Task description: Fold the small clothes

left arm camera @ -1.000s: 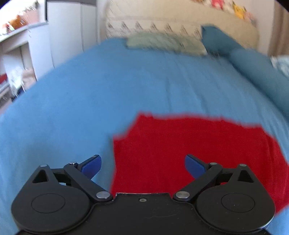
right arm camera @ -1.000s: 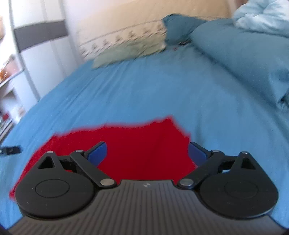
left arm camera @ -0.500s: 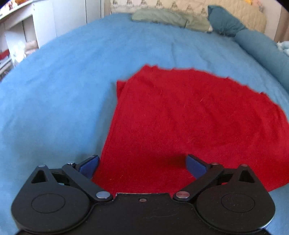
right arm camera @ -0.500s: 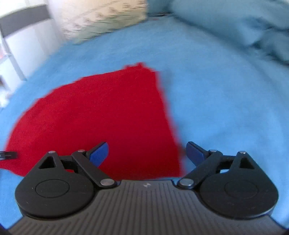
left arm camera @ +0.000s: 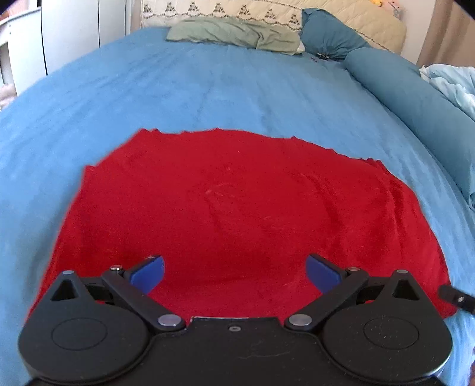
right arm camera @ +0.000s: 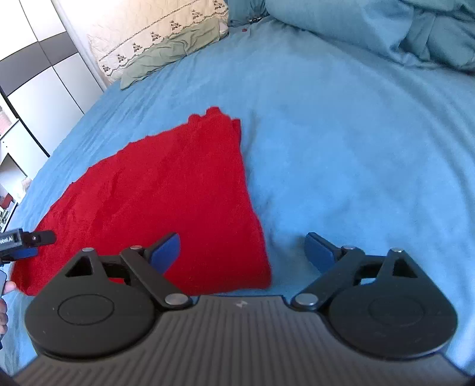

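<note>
Left gripper (left arm camera: pixel 234 271): 2 blue-padded fingers spread wide, nothing between them, poised over the near edge of the red cloth (left arm camera: pixel 237 207). Right gripper (right arm camera: pixel 242 252): fingers likewise spread wide and empty, straddling the cloth's near right corner, 1 finger (right arm camera: pixel 166 249) over red fabric, the other (right arm camera: pixel 319 251) over bare blue bedspread (right arm camera: pixel 341 133).

Red cloth: lies spread flat on the bedspread, low wrinkles toward its right side, far edge ragged.

View differences:
- Left wrist view shows the full width of the cloth, both side edges visible, plus a black tip of the other tool at the cloth's right edge.
- Right wrist view shows only the cloth's right half, with a doubled layer at its far right corner (right arm camera: pixel 225 118); the left tool's tip (right arm camera: pixel 38 237) sits at the cloth's left side, and a bit of the person's hand shows at the frame edge.

Surface and room:
- Bedspread is soft, faintly creased.
- Beyond the cloth, at the head of the bed: green pillow (left arm camera: pixel 237 35), embroidered cream cushion (left arm camera: pixel 267 13), teal bolster (left arm camera: pixel 409 89).
- Right of the cloth: rumpled pale-blue duvet (right arm camera: pixel 430 32).
- Left of the cloth: white wardrobe doors (left arm camera: pixel 83 26).
</note>
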A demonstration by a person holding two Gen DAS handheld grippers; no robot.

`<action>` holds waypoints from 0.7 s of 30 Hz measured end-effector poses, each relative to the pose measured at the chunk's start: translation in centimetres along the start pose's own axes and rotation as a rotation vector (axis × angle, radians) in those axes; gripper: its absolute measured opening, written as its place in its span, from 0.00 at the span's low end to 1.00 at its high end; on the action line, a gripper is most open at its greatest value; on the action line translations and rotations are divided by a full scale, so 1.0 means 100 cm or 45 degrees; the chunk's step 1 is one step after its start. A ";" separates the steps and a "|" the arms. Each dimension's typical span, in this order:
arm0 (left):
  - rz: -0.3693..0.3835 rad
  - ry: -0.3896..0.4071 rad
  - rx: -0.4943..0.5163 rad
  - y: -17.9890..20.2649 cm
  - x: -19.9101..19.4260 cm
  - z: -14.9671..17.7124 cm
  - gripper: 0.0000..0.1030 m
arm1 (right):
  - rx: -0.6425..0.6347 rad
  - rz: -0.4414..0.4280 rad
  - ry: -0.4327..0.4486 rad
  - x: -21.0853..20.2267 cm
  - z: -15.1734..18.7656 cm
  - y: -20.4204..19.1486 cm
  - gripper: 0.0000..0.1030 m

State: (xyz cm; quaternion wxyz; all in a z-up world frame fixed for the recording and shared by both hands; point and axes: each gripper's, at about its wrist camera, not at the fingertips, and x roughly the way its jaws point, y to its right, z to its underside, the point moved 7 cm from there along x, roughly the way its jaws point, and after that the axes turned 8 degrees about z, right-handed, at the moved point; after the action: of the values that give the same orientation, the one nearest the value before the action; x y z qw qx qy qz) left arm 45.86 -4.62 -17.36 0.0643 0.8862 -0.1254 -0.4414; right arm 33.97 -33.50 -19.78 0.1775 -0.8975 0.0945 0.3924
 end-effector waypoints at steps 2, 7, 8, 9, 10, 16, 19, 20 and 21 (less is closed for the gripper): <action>-0.008 -0.021 -0.001 0.005 0.009 0.001 1.00 | -0.026 0.015 0.037 0.005 0.002 -0.006 1.00; -0.067 -0.029 0.034 0.008 0.023 0.003 1.00 | -0.100 -0.014 0.067 0.008 0.008 -0.025 0.91; -0.078 -0.031 0.046 0.009 0.025 0.004 1.00 | -0.117 -0.017 0.070 0.009 0.008 -0.029 0.91; -0.088 -0.031 0.059 0.009 0.027 0.004 1.00 | -0.128 -0.018 0.068 0.010 0.009 -0.031 0.91; -0.097 -0.031 0.077 0.009 0.029 0.004 1.00 | -0.126 -0.011 0.068 0.011 0.010 -0.031 0.91; -0.127 -0.035 0.137 0.007 0.035 0.010 1.00 | -0.138 0.008 0.055 0.019 0.011 -0.032 0.91; -0.145 -0.043 0.151 0.008 0.037 0.010 1.00 | -0.169 0.036 0.063 0.018 0.011 -0.035 0.86; -0.147 -0.047 0.151 0.008 0.038 0.010 1.00 | -0.179 0.049 0.070 0.018 0.012 -0.035 0.79; -0.150 -0.050 0.152 0.008 0.040 0.010 1.00 | -0.184 0.059 0.079 0.017 0.012 -0.035 0.75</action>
State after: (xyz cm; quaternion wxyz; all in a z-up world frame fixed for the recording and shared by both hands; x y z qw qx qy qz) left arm 47.20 -6.49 -20.83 -0.0173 0.8854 -0.1004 -0.4535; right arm 35.43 -29.86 -20.93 0.1001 -0.9173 0.0924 0.3742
